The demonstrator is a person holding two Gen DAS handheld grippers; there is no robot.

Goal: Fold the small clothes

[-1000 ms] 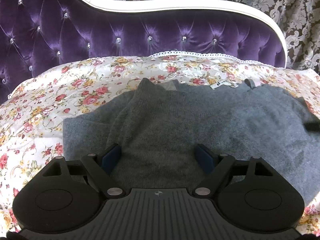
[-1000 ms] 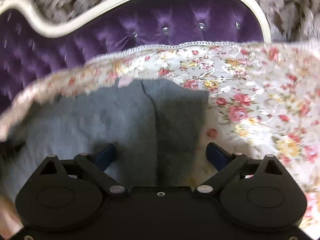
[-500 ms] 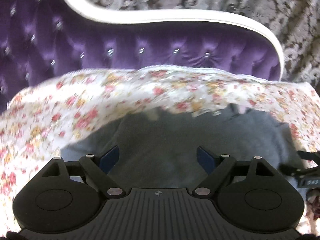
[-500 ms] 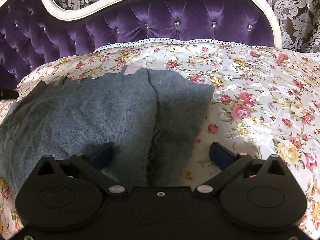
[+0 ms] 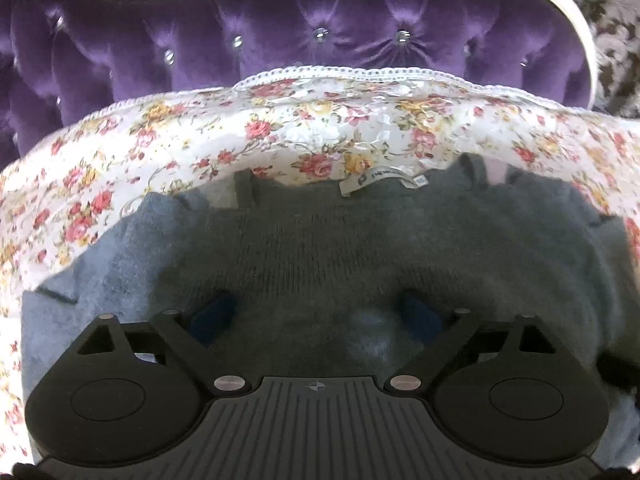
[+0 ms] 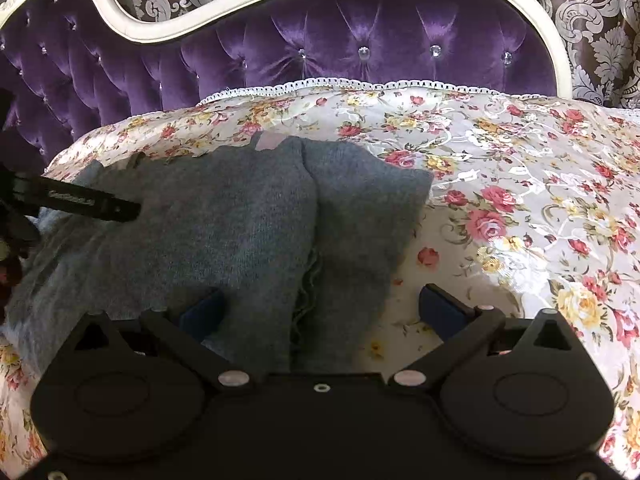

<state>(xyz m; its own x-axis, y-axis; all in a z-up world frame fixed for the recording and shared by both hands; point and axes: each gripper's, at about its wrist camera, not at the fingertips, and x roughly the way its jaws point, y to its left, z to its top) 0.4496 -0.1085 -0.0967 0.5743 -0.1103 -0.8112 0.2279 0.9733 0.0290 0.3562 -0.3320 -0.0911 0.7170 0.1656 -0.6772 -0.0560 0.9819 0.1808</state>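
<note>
Left gripper (image 5: 316,316), mine, held with its jaws spread wide and nothing between them, poised low over the middle of the grey knit sweater (image 5: 340,248). Whether the blue pads (image 5: 210,316) touch the wool I cannot tell. Right gripper (image 6: 320,312), likewise wide open and empty, straddles the sweater's right-hand edge, one pad over the knit and the other over the floral bedspread (image 6: 520,184).

Sweater lies spread on the bed, neck label (image 5: 374,182) toward the purple tufted headboard (image 5: 304,48); its right portion is already turned in, giving a lengthwise crease (image 6: 312,216).

Step in hand, as I judge it: taking hold of the near hem for a crosswise fold toward the collar. To do it well I should pinch both layers at matching points along the hem, close firmly enough that the soft, fuzzy knit does not slip, lift both sides evenly, and lay the hem square to the collar so the folded side does not splay open.
</note>
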